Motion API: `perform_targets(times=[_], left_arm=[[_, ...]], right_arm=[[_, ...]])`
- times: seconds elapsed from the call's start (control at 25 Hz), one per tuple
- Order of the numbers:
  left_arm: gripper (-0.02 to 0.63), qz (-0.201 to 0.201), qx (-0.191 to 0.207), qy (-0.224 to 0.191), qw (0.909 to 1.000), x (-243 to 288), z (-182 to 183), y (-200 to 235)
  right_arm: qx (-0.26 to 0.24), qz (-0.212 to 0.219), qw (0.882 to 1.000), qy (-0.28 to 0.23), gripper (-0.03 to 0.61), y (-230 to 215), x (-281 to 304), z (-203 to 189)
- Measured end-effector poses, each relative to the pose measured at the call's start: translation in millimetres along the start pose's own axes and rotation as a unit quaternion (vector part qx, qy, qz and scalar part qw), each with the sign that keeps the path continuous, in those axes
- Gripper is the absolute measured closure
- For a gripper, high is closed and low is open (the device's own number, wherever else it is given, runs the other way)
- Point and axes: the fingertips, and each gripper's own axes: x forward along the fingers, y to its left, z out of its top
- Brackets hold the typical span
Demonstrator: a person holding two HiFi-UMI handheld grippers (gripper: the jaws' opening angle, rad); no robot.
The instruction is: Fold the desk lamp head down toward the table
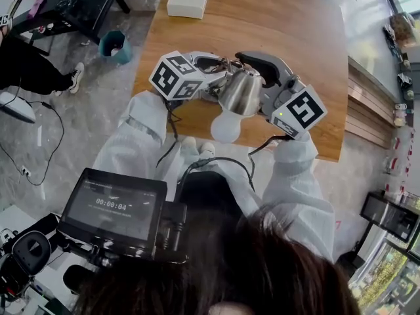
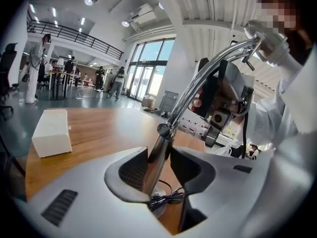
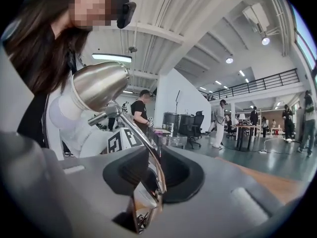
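Desk lamp is standing on the wooden surface (image 1: 275, 18), toward its near edge. The lamp head (image 1: 241, 92) is raised and tilted, with the bulb (image 1: 225, 126) sticking out past the shade.

Left gripper (image 2: 161, 167): jaws are standing spread around the lower post (image 2: 159, 155). The post is leaning on one pad and showing a gap on the other side, so it is not clamped. Right gripper (image 3: 151, 175): jaws are narrowed on the thin upper arm (image 3: 148, 148) below the head and appear to be pinching it. I cannot tell how firmly.

Risks, as I am judging them:
- With the left jaws not closing on the post, nothing is anchoring the lamp. A downward pull on the arm is likely to tip or skate the whole lamp instead of bending the joint.
- The arm is polished and slim, so the right pads may be sliding along it under load.
- The cord (image 2: 166, 198) is lying bunched at the base (image 2: 154, 208), and a shifting base could be dragging or snagging it.
- The exposed bulb is leading the way down, and a fast fold risks knocking it on the surface.
- A skid toward the near edge could be taking the lamp off it.
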Motion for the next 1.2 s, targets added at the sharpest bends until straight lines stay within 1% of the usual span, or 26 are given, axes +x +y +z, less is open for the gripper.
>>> perform_targets(times=[0.08,0.2,0.44,0.6,0.72,0.8,0.88,0.96,1.12,1.2], left_arm=[[0.472,-0.002,0.004,0.006,1.0000,-0.7,-0.1,0.7],[0.471,-0.006,-0.001,0.007,1.0000,-1.1,-1.0,1.5],[0.468,-0.009,-0.008,0.012,0.9999,1.0,-0.8,1.0],[0.468,-0.004,-0.016,0.010,0.9998,1.2,-1.4,4.1],[0.468,0.000,-0.027,0.009,0.9996,0.5,-1.9,8.1],[0.468,-0.003,-0.024,0.011,0.9997,0.5,-1.5,7.2],[0.466,-0.008,-0.022,0.012,0.9996,-0.2,-1.5,6.3],[0.466,-0.015,-0.025,0.009,0.9995,-1.9,-2.0,6.5],[0.463,-0.024,-0.025,0.005,0.9994,-5.6,0.3,5.3],[0.463,-0.024,-0.020,0.000,0.9995,-6.8,2.9,3.3]], right_arm=[[-0.015,0.001,1.000,0.009,0.506,1.0,1.3,0.6],[-0.034,-0.002,0.999,0.016,0.512,2.7,1.9,1.1],[-0.080,-0.029,0.996,0.029,0.525,4.6,0.0,1.7],[-0.135,-0.041,0.989,0.044,0.537,6.9,2.2,-1.7],[-0.169,-0.022,0.983,0.067,0.522,22.7,4.1,-11.8],[-0.186,-0.020,0.979,0.085,0.508,34.6,1.1,-21.8],[-0.231,-0.027,0.967,0.101,0.500,45.4,0.6,-31.2],[-0.283,-0.033,0.952,0.113,0.495,53.7,2.7,-39.3],[-0.380,-0.036,0.916,0.127,0.490,64.8,4.4,-56.7],[-0.427,-0.041,0.894,0.131,0.483,68.4,3.6,-67.7]])
